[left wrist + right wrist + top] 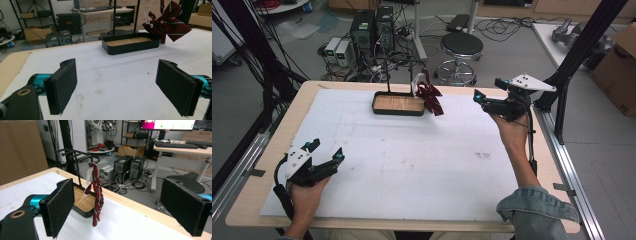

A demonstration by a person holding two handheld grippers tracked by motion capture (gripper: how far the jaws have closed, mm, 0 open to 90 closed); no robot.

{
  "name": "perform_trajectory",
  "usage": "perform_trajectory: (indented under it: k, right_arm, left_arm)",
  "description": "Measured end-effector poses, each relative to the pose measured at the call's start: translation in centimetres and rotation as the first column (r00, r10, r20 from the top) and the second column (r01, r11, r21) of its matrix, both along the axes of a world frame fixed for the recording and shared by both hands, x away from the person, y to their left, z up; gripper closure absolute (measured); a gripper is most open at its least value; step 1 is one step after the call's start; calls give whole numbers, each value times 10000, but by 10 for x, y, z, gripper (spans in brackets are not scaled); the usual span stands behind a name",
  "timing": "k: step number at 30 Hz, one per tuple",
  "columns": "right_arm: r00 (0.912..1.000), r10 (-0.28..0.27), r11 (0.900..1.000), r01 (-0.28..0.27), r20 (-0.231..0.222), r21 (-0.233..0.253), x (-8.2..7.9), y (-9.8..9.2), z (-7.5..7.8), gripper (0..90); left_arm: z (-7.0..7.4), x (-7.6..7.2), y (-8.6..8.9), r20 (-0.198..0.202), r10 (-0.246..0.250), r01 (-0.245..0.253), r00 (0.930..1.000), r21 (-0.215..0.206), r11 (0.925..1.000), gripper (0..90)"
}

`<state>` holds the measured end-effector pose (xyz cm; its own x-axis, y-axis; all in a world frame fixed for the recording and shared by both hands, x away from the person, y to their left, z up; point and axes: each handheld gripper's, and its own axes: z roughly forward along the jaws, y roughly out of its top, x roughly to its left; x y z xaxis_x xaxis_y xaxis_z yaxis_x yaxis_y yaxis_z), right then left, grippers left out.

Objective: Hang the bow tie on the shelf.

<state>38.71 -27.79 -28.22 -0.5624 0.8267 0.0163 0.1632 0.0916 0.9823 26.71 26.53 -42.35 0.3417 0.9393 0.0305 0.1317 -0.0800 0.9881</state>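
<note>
A dark red striped necktie [430,95] hangs from a black rack [393,62] that rises out of a black tray with a wooden floor [398,104] at the far middle of the table. In the left gripper view the tie [167,27] hangs right of the tray [131,45]; in the right gripper view the tie [96,195] dangles over the tray's edge [82,212], a white tag on it. My left gripper [326,152] rests open near the front left corner. My right gripper [488,89] is held open above the right side, level with the tie and well right of it.
A white mat [412,155] covers most of the wooden table [257,185]. Beyond the far edge stand computer towers [372,27] and a round stool [461,47]. A metal rail [569,165] runs along the right edge, with a black frame post [584,40] above.
</note>
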Motion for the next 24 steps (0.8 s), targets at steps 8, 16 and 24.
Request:
perform_trajectory:
  k: [8,16,24]
  right_arm:
    - [9997,-213,9990,208,132,403,-29,-18,-20,116]
    - [9974,-490,9975,462,524,535,-54,-24,-41,114]
    - [9919,-853,9933,773,937,864,-79,-29,-66,109]
  left_arm:
    - [0,0,0,1,25,-25,10000,-14,10000,176]
    - [0,0,0,17,59,-59,10000,-5,10000,176]
    - [0,0,0,23,105,-105,9999,23,9999,175]
